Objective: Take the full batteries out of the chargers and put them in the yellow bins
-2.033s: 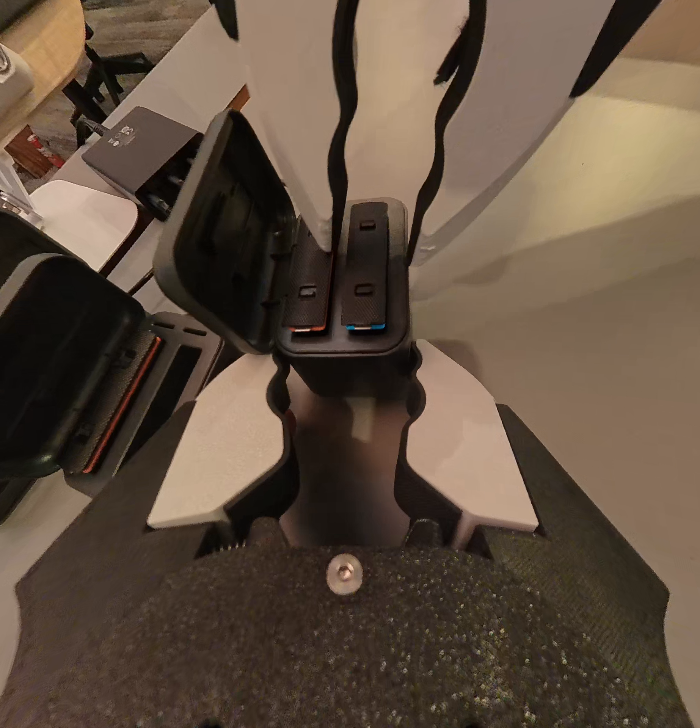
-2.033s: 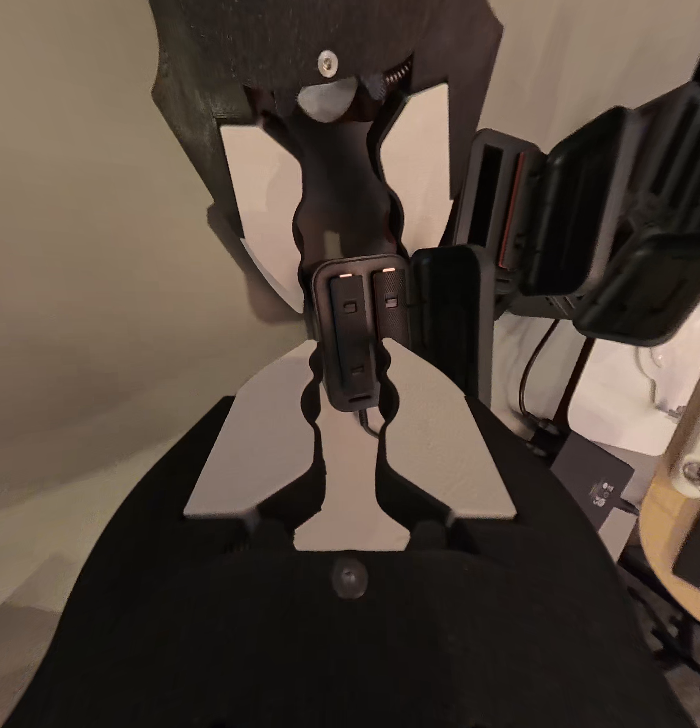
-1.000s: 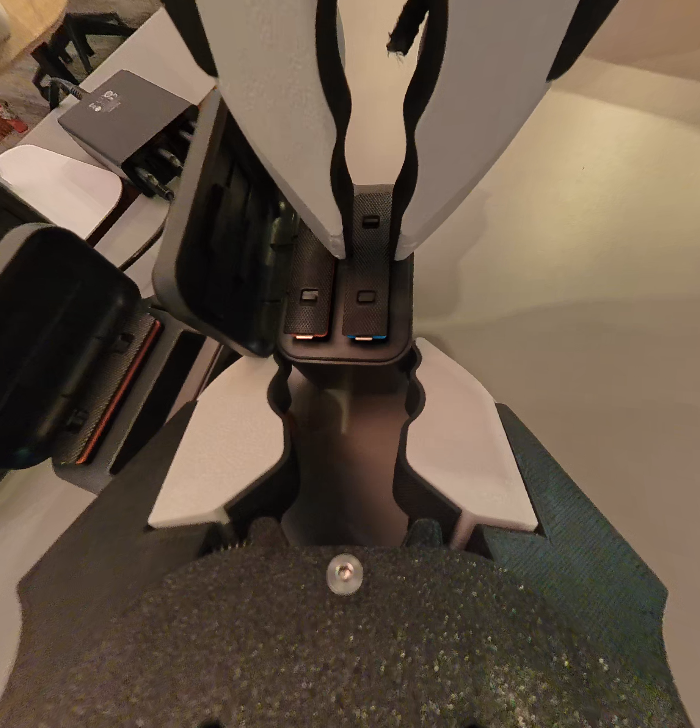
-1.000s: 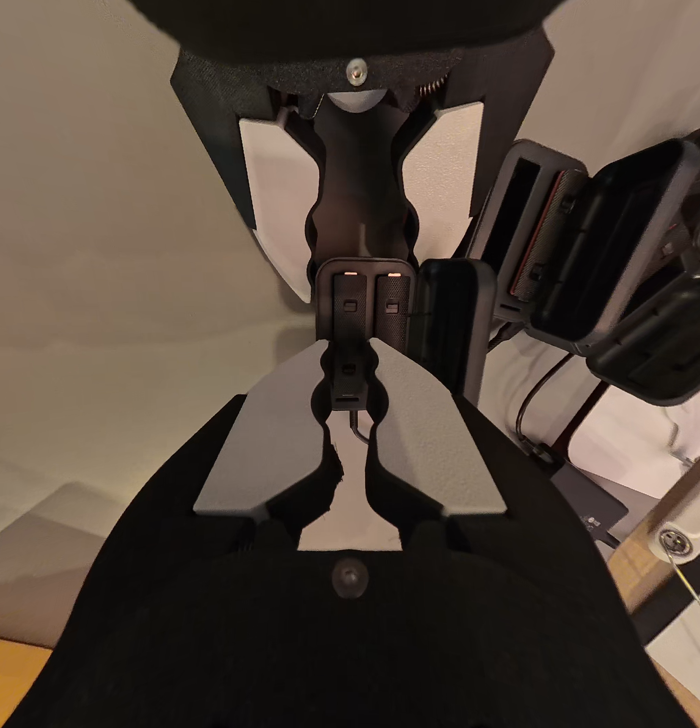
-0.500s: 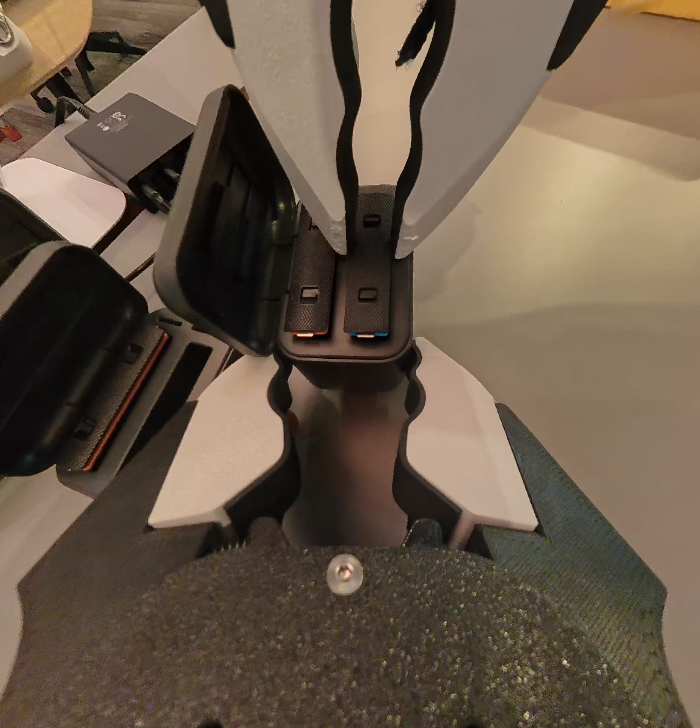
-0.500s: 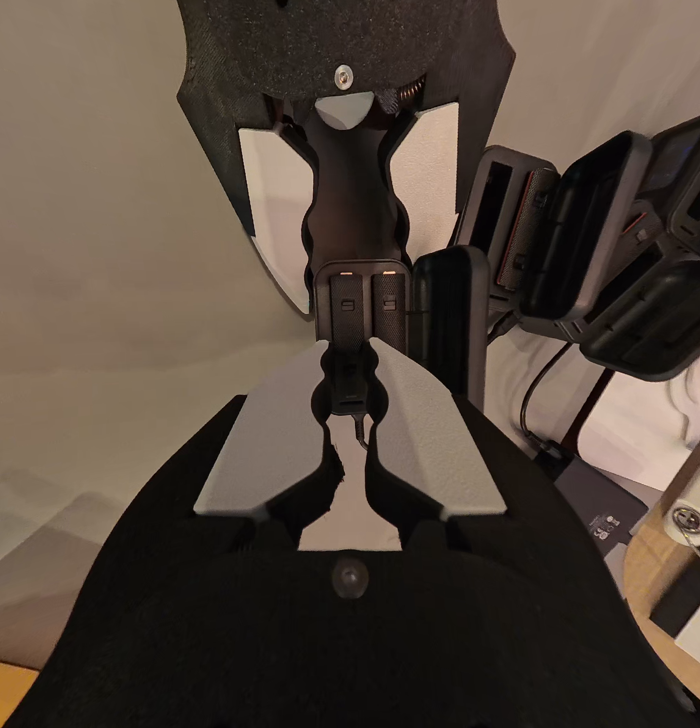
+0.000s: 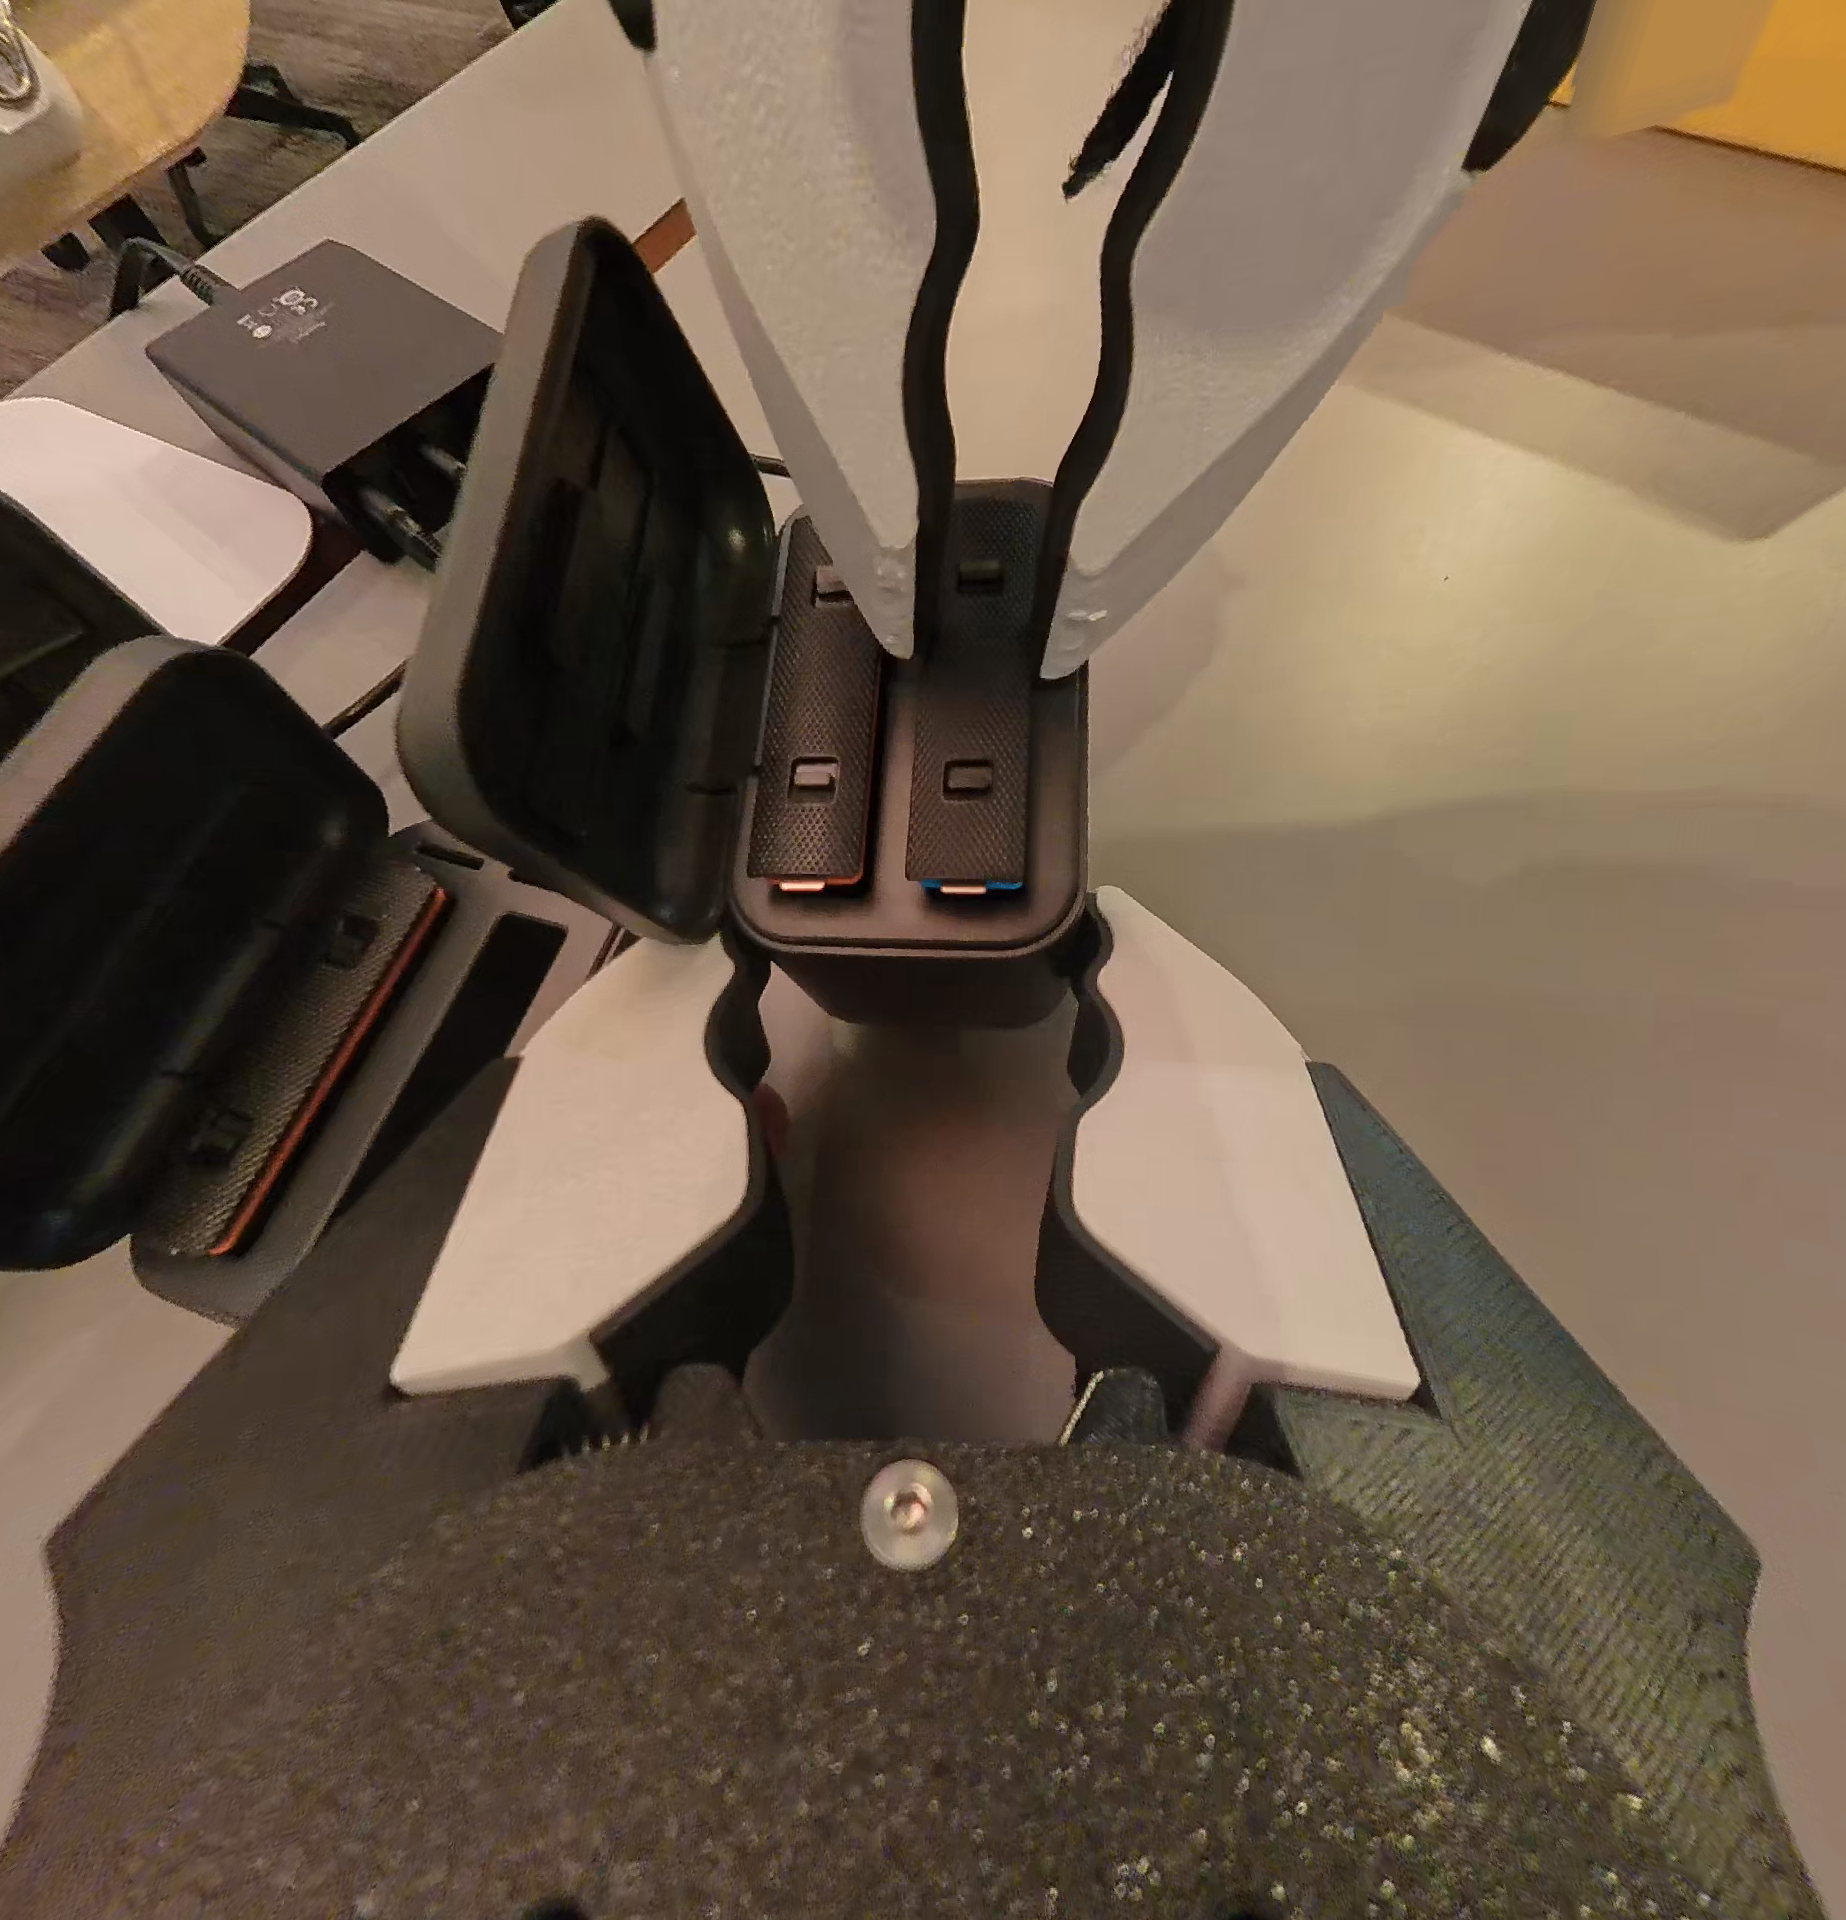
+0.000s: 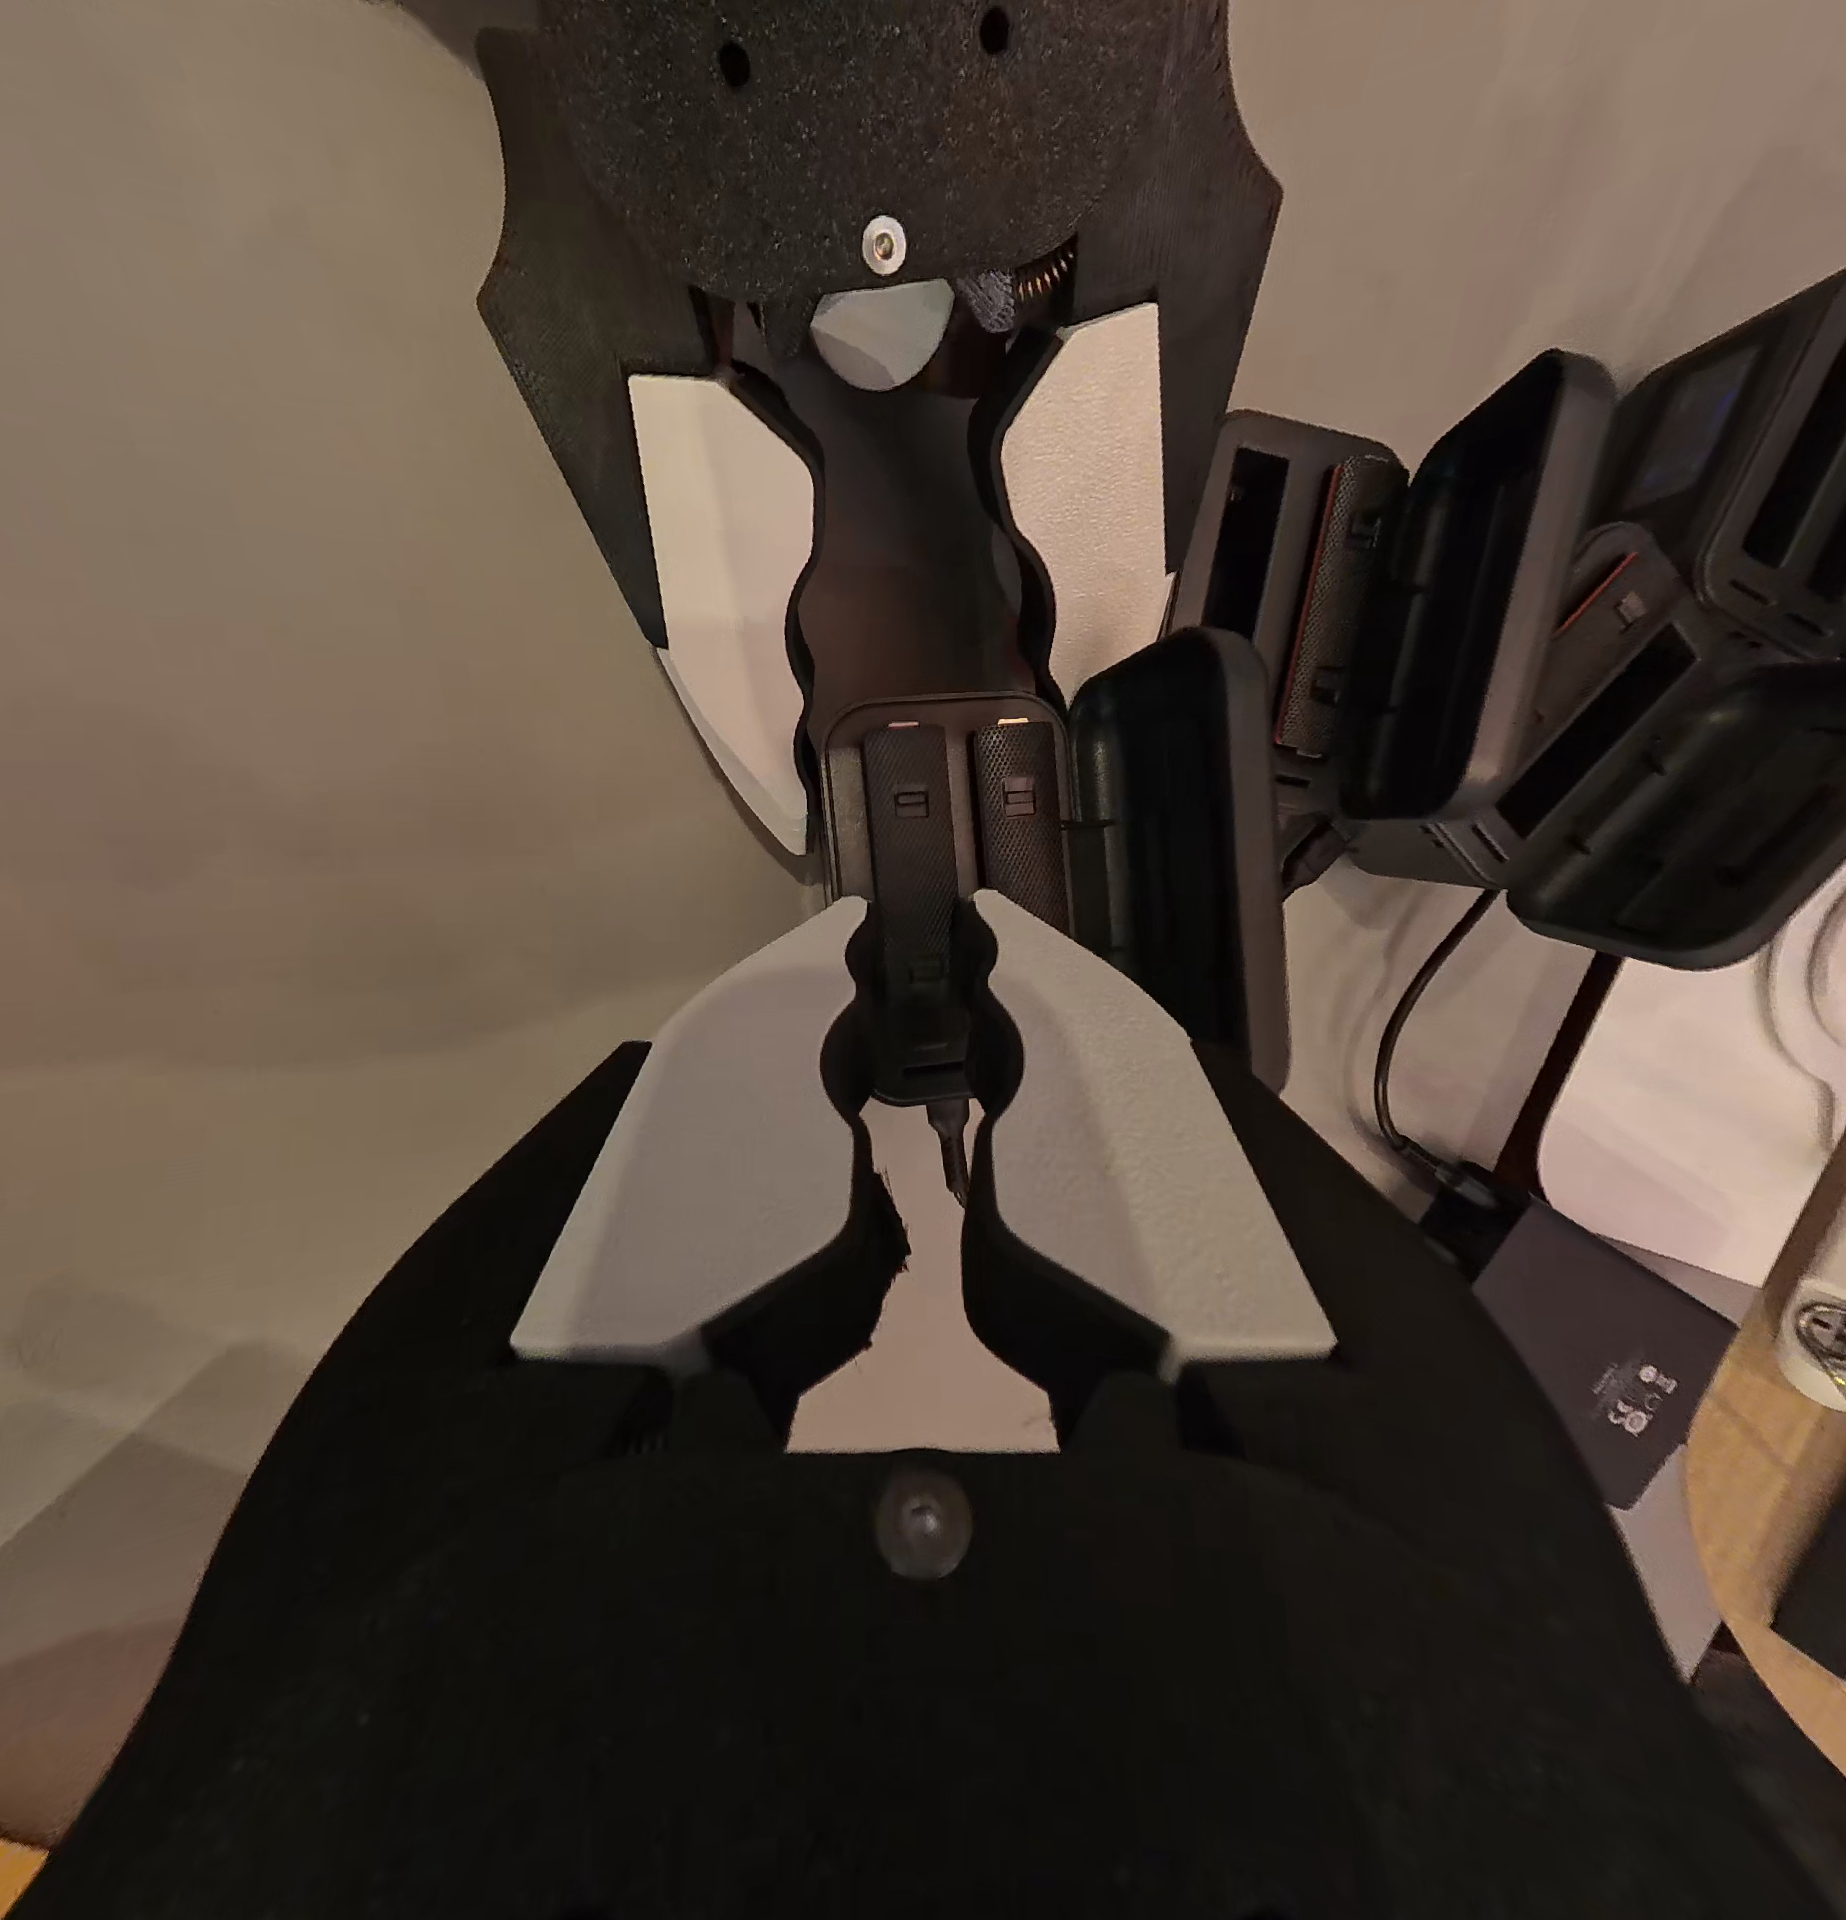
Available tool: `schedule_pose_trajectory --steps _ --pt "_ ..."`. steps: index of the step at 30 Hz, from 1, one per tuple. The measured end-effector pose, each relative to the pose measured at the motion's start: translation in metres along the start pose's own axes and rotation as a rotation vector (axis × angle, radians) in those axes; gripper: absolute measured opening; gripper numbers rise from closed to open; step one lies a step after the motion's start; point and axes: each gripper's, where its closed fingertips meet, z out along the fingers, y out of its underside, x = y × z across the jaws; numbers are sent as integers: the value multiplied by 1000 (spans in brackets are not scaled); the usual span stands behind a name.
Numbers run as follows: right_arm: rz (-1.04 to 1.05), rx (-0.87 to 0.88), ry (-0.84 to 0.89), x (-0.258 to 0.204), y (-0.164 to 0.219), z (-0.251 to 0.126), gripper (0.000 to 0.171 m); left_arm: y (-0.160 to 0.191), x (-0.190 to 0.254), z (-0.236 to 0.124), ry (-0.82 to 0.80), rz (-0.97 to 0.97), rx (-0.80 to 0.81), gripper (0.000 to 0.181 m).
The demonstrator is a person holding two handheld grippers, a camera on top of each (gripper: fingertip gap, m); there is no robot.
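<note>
A dark grey charger (image 7: pixel 908 971) with its lid (image 7: pixel 586 571) open holds two black batteries. My left gripper (image 7: pixel 914 935) is shut on the charger's body from the near side. In the left wrist view my right gripper (image 7: pixel 986 639) reaches in from the top and pinches the far end of the blue-marked battery (image 7: pixel 966 790). The orange-marked battery (image 7: pixel 815 769) lies beside it. In the right wrist view my right gripper (image 8: pixel 919 914) is shut on that battery (image 8: pixel 908 831), whose near end is raised out of its slot. The second battery (image 8: pixel 1023 821) stays seated.
Several more open chargers stand to the side (image 7: pixel 275 1039) (image 8: pixel 1521 675), one with an orange-edged battery. A grey power box (image 7: pixel 316 353) with cables (image 8: pixel 1418 1039) lies behind them. A yellow edge (image 7: pixel 1750 94) shows at the top right. The table (image 7: pixel 1470 831) is pale. My hands' fingertips stand some 5 cm from each other.
My right gripper has drawn the blue-marked battery partly up out of its slot. My left gripper still holds the charger. Both views have shifted a little.
</note>
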Motion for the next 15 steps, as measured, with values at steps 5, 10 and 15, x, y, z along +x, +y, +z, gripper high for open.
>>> schedule_pose_trajectory --steps 5,10,15 --pt "42 122 15 5 -13 -15 12 18 -1 5 -17 56 -83 57" --pt "-1 107 41 0 -20 -42 13 -14 3 -6 -36 71 19 56" --pt "25 146 82 -2 -17 -59 13 -8 4 -3 -22 62 6 56"
